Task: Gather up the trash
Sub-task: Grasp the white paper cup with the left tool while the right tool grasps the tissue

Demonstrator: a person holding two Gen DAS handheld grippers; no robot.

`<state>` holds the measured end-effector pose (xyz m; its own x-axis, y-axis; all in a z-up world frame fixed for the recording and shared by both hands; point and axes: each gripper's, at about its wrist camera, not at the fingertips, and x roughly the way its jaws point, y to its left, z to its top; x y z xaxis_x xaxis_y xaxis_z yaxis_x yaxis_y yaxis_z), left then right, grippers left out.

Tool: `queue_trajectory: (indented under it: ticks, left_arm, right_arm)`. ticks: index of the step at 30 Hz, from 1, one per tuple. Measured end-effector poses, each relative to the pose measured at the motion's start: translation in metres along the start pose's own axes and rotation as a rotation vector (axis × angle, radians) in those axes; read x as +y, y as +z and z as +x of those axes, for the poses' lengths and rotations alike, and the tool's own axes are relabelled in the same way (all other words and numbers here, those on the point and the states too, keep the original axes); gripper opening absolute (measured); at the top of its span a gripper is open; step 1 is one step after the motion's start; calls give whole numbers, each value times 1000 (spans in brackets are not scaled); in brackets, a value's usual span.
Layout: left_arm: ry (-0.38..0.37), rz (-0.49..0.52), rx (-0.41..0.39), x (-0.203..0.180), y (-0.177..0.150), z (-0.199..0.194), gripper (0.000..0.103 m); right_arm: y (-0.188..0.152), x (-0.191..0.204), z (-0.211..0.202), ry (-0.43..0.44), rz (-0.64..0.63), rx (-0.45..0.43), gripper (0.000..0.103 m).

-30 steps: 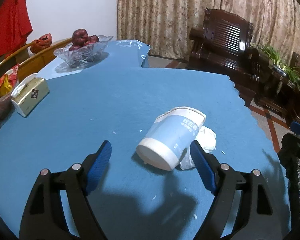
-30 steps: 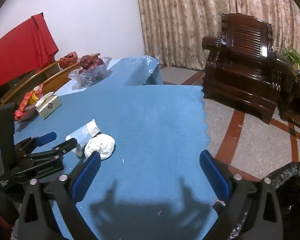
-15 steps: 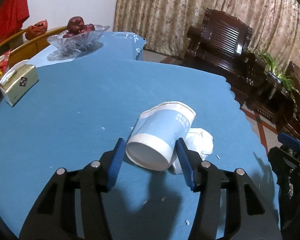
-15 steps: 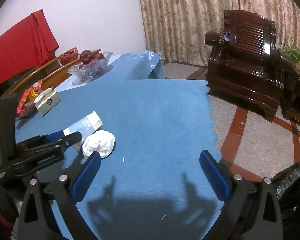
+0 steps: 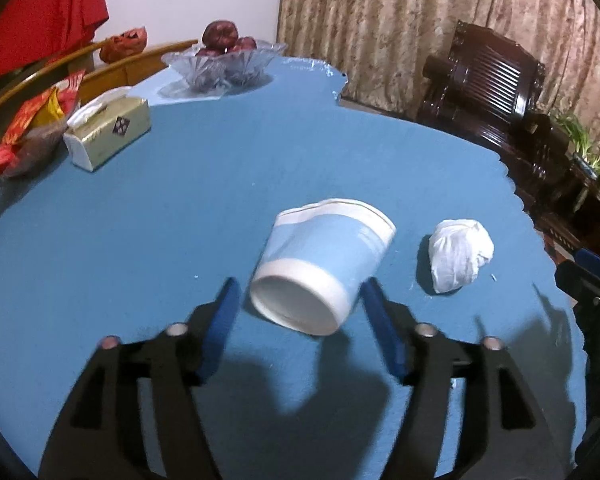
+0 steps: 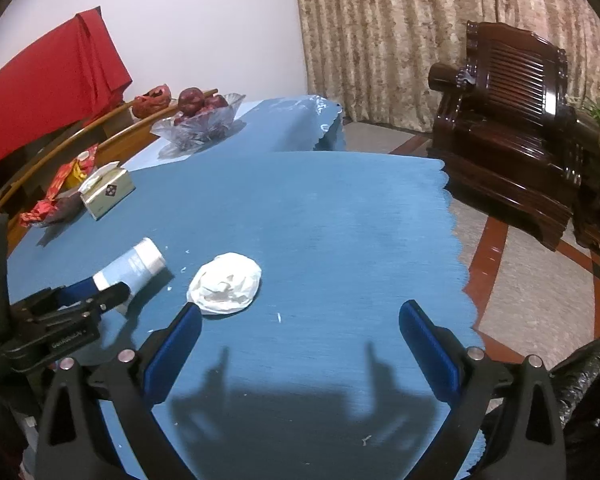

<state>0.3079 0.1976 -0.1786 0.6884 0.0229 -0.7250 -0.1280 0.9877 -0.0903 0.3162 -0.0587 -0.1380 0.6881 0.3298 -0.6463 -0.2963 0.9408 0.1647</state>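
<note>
Between the left gripper's (image 5: 300, 306) opening jaws (untouched) lies the cup (image 5: 324, 264).

Cup (image 5: 324, 268) now apart from tissue (image 5: 458, 255)

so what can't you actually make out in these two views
- Whether the left tool touches the paper cup: left wrist view is blurred; its jaws are opening, with the cup between them.
- The cup's print: blurred in the left view, too small in the right.
- What is in the crumpled white wad: wrapped shut.
- Black bag: cut off by the right view's edge and the right tool, which is open with nothing between its jaws.
</note>
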Motion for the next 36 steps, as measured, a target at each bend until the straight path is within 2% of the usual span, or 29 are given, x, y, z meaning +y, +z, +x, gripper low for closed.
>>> queue_trajectory:
  ticks: [1, 4, 10, 12, 14, 20, 27, 36]
  left_arm:
    - [1, -5, -1, 2, -1, 1, 75]
    - [-6, -11, 5, 3, 1, 3, 80]
    - [-57, -44, 55, 4, 8, 21, 81]
    - [-81, -56, 69, 3, 8, 26, 77]
    - [-110, -60, 67, 1, 8, 27, 60]
    - [-100, -57, 35, -3, 5, 19, 52]
    - [-32, -60, -24, 12, 8, 0, 51]
    - [32, -63, -31, 38, 9, 0, 51]
  right_arm:
    - [0, 0, 1, -1, -1, 2, 97]
    - [0, 1, 3, -3, -4, 7, 97]
    - [0, 1, 5, -6, -6, 10, 97]
    - [0, 1, 5, -5, -6, 10, 97]
    - [0, 0, 6, -6, -7, 12, 97]
    - [1, 1, 9, 1, -6, 10, 97]
    - [11, 19, 28, 25, -26, 8, 97]
    - [15, 45, 63, 26, -36, 43, 95]
